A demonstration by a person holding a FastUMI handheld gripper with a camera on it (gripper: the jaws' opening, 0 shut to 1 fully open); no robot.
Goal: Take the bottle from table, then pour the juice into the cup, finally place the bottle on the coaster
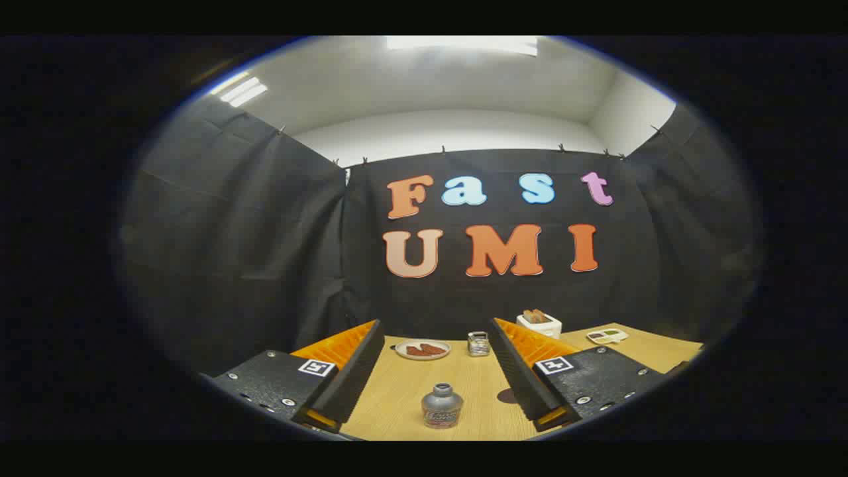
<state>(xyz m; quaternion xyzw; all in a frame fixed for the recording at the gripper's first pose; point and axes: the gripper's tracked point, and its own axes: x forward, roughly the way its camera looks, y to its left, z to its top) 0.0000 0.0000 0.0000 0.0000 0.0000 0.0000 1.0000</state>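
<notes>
1. Where things are: the gripper (435, 361) has its fingers spread wide and holds nothing. The bottle (441, 405) stands upright on the wooden table (397, 397), in the gap between the two fingers and touching neither. So the grab is not yet done, I'd say.

2. Biggest risk imo is the approach itself. The bottle looks squat with a narrow capped neck, so if the fingers come in high they'd close on the neck or cap and it could slip or swing out. Come in off-centre and one finger hits first and just shoves it over or skates it along the table.

3. Pour step: there's a small glass-looking cup (477, 344) well beyond the bottle, just beside a plate (422, 349) with something reddish on it. A sloppy tilt could splash the plate or knock the cup. It's tiny in this view though, so I can't be sure it really is the cup.

4. Coaster: there's a dark round patch (507, 396) on the table right against the right finger, probably the coaster, mostly hidden. Sitting that close, the finger could drag it.

5. A white toaster (539, 324) and a small tray (607, 336) sit further back to the right, well clear unless the swing goes wide.
</notes>
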